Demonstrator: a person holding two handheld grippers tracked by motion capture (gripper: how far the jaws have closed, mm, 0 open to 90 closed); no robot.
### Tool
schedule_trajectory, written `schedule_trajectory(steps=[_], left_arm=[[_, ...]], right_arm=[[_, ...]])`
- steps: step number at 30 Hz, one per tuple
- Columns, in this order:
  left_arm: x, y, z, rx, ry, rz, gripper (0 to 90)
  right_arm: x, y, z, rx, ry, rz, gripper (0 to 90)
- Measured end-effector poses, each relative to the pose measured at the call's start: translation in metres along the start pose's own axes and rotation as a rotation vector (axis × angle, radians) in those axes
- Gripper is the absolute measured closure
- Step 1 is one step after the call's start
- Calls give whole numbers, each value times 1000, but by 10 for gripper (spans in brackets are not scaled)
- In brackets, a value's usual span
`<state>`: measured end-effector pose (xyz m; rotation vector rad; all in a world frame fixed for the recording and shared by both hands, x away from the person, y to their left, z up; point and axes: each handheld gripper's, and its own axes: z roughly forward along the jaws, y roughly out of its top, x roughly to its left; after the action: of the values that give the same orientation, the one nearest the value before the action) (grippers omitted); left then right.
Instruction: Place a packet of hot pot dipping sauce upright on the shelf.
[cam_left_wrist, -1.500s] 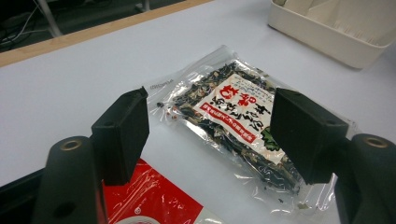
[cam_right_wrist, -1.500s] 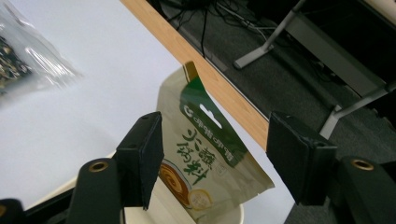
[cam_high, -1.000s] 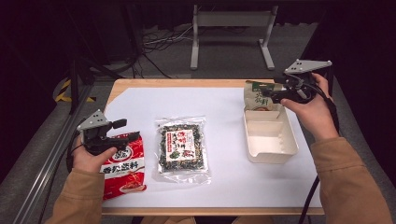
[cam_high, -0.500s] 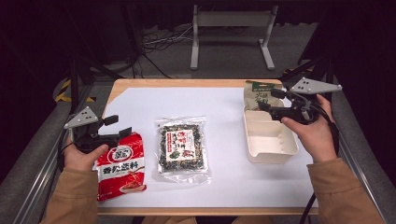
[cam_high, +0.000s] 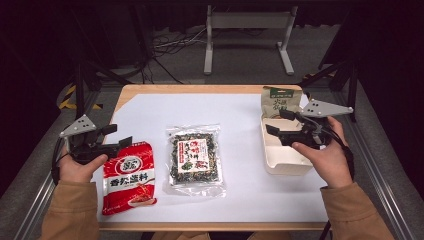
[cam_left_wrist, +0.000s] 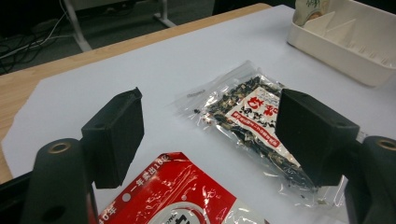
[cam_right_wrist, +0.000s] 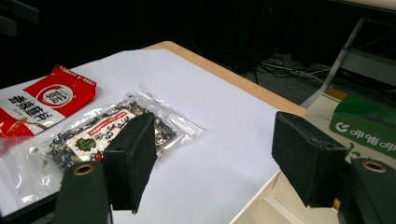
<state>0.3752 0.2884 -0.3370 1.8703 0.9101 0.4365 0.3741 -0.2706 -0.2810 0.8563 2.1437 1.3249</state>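
Smooth white table (cam_high: 240, 115), glossy red packet (cam_high: 129, 177)

The red packet (cam_high: 129, 177) is shiny, with white writing and a round white badge. It lies flat near the front left of the white table top, its top end just beside the left gripper (cam_high: 120, 136). The cream box (cam_high: 283, 161) is open and sits at the right side, right under the right gripper (cam_high: 278, 123).
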Motion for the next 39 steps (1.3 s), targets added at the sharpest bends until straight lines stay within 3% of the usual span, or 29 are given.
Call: schedule_trajectory(steps=[7, 15, 20, 23, 25, 29, 39], left_arm=[[4, -3, -3, 11, 22, 1, 219], [12, -7, -7, 30, 63, -13, 219], [18, -11, -7, 40, 92, 8, 213], [23, -14, -7, 49, 91, -2, 213], [28, -18, -7, 64, 104, -8, 212], [39, -28, -2, 70, 136, -36, 219], [58, -50, 10, 109, 147, -91, 247]], right_arm=[[5, -3, 4, -2, 9, -3, 307], [17, -9, 10, -13, 54, -17, 324], [21, -14, 14, -27, 70, -9, 314], [24, -18, 16, -49, 71, -6, 314], [27, -20, 20, -22, 77, -32, 314], [32, -21, 21, -30, 89, -44, 313], [43, -22, 28, -53, 133, -92, 313]])
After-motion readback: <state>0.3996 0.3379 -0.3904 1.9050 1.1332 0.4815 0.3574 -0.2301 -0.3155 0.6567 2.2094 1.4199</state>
